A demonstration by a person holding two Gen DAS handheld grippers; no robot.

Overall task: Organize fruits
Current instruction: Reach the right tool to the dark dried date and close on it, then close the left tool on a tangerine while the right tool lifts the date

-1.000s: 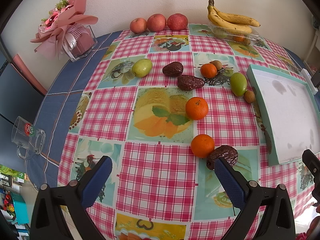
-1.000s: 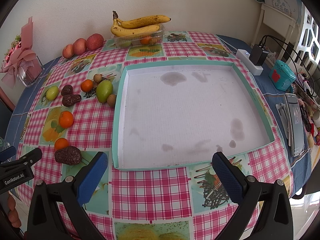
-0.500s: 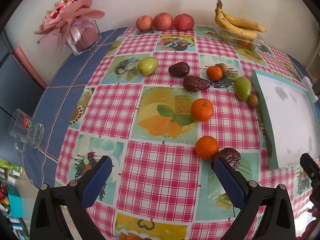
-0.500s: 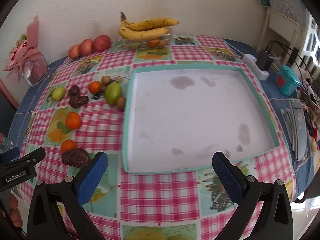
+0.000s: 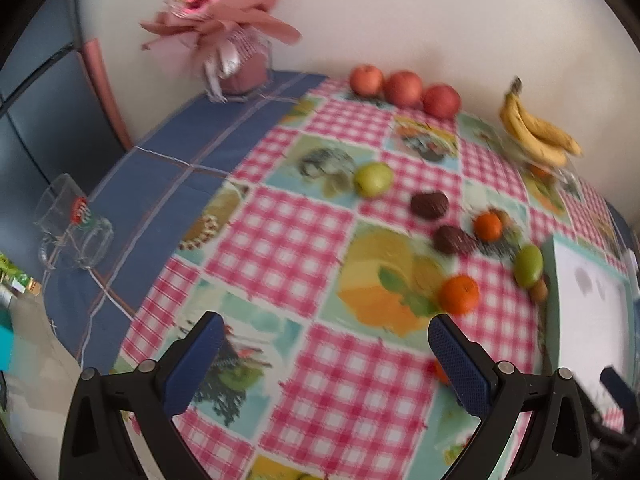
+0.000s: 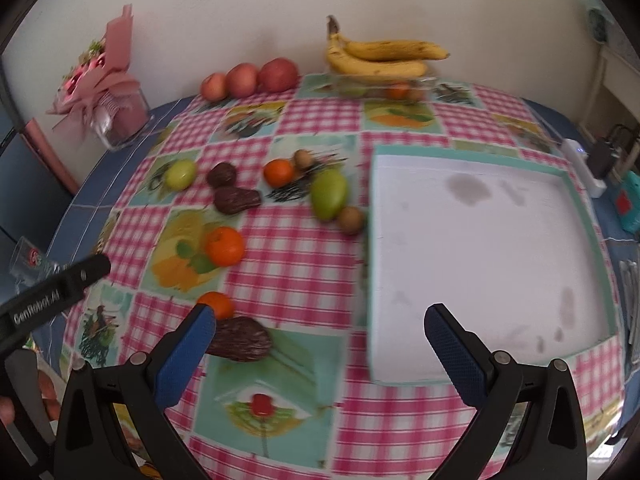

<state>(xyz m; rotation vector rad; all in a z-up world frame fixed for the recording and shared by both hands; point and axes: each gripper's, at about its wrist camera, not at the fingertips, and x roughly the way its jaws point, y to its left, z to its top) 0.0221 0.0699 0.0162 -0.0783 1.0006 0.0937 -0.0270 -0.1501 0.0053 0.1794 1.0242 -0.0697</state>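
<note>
Left gripper (image 5: pixel 326 346) and right gripper (image 6: pixel 320 338): both wide, empty. Tray (image 6: pixel 480 256) ahead-right of right gripper; oranges (image 6: pixel 224 246) ahead-left.

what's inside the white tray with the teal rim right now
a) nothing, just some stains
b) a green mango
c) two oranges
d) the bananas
a: in the right wrist view the white tray holds no fruit, only grey stains; the oranges and green mango lie on the checked cloth beside it, and the bananas sit on a clear container by the wall.
</note>
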